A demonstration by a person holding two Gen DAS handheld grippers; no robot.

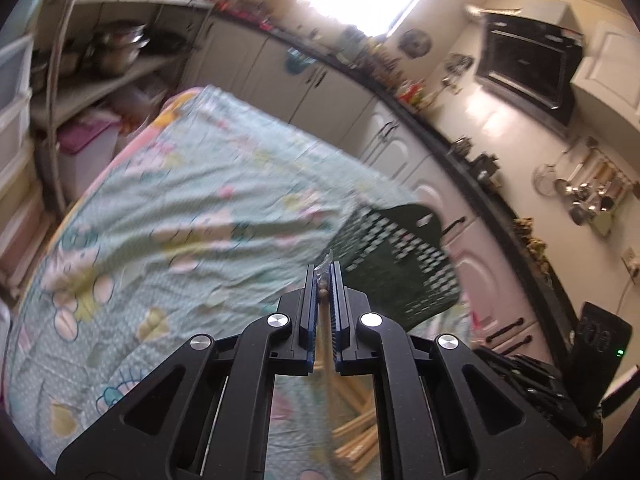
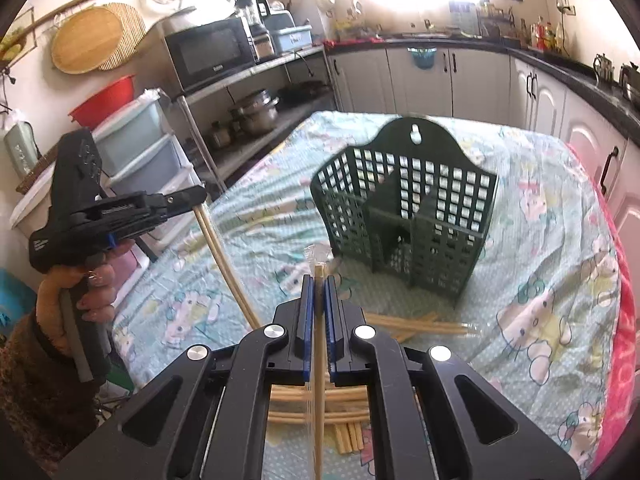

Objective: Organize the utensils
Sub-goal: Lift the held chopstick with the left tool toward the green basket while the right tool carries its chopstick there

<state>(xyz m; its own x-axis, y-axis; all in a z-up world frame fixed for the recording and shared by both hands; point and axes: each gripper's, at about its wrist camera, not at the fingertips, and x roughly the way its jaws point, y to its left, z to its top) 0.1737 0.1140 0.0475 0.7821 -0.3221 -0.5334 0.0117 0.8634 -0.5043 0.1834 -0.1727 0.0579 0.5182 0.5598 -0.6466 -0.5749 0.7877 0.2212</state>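
Tablecloth [image 2: 540, 208] covers the table, with the green holder [image 2: 404, 208] upright mid-table and loose chopsticks [image 2: 420, 326] piled in front of it. Each gripper, left [image 1: 325, 280] and right [image 2: 319, 292], is clamped on a wrapped chopstick [image 2: 319, 360]. I'd lower each stick vertically into one compartment, releasing only once the tip is inside.

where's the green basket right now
In the right wrist view the green basket stands upright on the table's patterned cloth, just beyond the loose chopsticks.
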